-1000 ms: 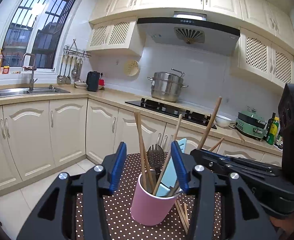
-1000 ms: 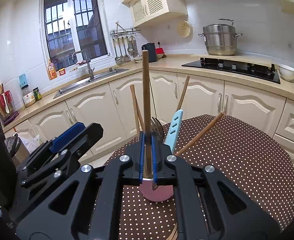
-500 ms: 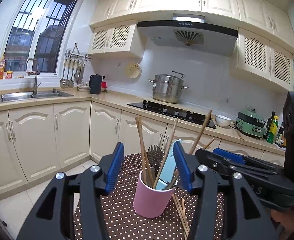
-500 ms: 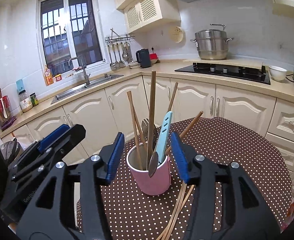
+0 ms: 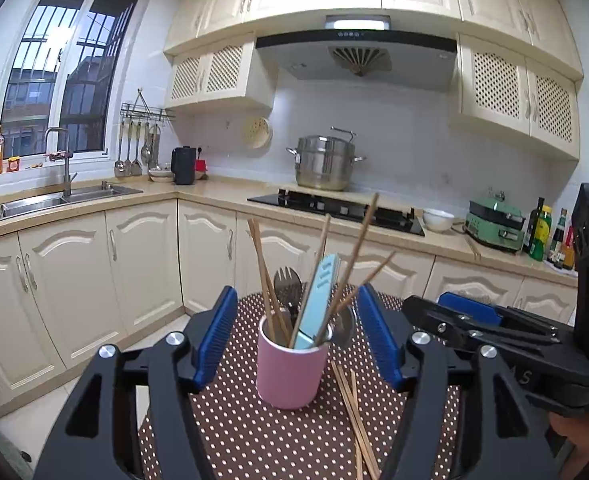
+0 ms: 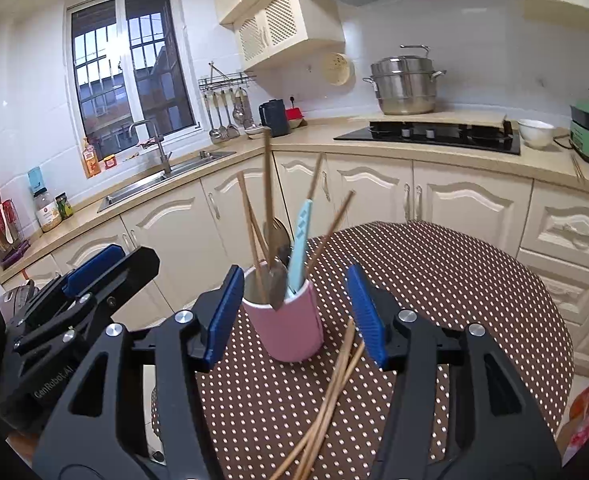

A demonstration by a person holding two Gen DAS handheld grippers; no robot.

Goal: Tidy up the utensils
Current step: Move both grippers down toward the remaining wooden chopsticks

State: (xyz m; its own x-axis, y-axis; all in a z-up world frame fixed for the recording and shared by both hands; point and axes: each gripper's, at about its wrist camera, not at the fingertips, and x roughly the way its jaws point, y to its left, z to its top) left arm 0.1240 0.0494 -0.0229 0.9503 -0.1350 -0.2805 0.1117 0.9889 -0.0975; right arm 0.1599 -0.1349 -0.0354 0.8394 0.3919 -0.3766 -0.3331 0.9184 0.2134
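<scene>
A pink cup (image 5: pixel 290 372) stands on the round brown dotted table (image 5: pixel 254 432). It holds several wooden chopsticks, a metal fork (image 5: pixel 287 286) and a light blue handled utensil (image 5: pixel 318 300). It also shows in the right wrist view (image 6: pixel 292 326). Loose chopsticks (image 5: pixel 352 412) lie on the cloth right of the cup, also in the right wrist view (image 6: pixel 330 396). My left gripper (image 5: pixel 300 340) is open and empty, its pads either side of the cup, short of it. My right gripper (image 6: pixel 294 320) is open and empty, likewise framing the cup.
Cream cabinets and a counter run behind the table, with a sink (image 5: pixel 66 196), a black hob (image 5: pixel 334 210) and a steel pot (image 5: pixel 324 164). A green appliance (image 5: pixel 494 226) and bottles stand at the right. The table edge (image 6: pixel 554 320) curves at the right.
My right gripper let go of a wooden chopstick, which now stands in the cup, and opened wide. Both grippers have drawn back from the cup.
</scene>
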